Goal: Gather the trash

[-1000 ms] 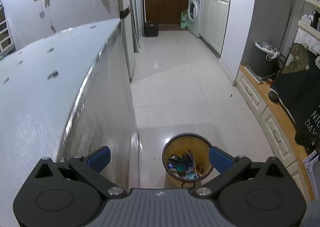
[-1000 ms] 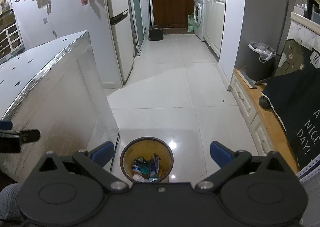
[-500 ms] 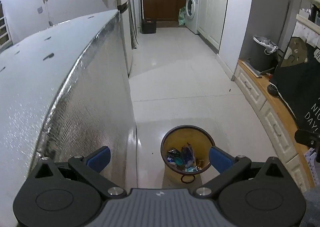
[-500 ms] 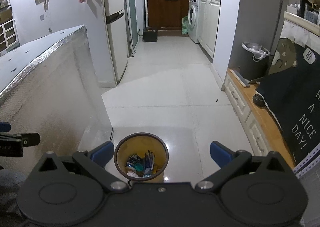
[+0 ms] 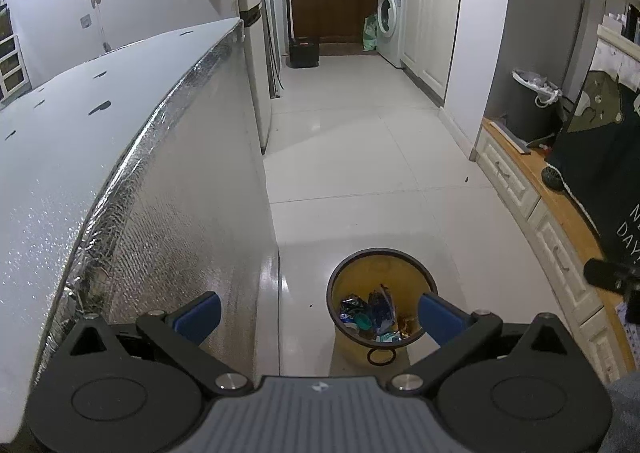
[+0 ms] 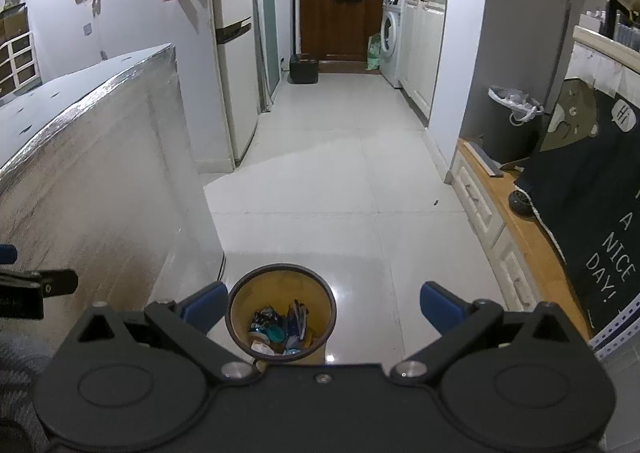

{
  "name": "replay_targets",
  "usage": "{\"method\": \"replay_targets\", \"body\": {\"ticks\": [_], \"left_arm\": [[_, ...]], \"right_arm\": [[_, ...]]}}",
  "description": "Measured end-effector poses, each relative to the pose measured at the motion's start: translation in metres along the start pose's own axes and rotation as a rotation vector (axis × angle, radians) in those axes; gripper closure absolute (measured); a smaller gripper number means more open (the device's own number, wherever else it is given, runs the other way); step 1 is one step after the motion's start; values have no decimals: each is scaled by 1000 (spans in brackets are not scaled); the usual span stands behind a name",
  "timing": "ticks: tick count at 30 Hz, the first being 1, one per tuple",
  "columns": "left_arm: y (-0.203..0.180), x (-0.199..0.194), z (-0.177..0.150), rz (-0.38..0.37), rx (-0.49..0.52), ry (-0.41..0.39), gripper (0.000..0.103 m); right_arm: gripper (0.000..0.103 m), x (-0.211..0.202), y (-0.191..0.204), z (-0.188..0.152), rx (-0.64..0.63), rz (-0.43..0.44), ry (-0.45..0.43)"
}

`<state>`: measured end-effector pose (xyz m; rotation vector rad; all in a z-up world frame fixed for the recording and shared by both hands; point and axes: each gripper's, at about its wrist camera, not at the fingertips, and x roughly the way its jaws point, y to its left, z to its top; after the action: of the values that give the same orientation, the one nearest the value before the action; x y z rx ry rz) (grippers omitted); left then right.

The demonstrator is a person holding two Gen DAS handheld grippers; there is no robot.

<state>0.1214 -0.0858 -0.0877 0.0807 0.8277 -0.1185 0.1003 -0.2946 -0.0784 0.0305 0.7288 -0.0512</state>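
Two grippers are held wide open and empty: left gripper [image 5: 318,311], right gripper [image 6: 322,303]. Foil-covered counter [image 5: 132,189] edge is seen at left, open tiled floor [image 6: 332,181] ahead, low cabinets [image 6: 486,221] at right. Yellow trash bin [image 6: 281,311], dark-rimmed with wrappers inside, is set on the floor beside the counter, below both.

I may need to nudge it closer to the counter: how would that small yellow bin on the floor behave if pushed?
The yellow bin looks light: thin walls and only a few wrappers inside. It would probably slide easily on the glossy tile floor. Pushed near its rim, it might tip instead.
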Motion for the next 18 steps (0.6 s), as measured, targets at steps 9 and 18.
{"method": "replay_targets", "body": {"ticks": [9,18], "left_arm": [[0,-1,-1,-5,2,-25,0],[0,-5,-5,-16,0,-47,0]], "right_arm": [[0,-4,1,-4,-3,-11,-24],[0,-9,0,-5,1,-14,-47]]}}
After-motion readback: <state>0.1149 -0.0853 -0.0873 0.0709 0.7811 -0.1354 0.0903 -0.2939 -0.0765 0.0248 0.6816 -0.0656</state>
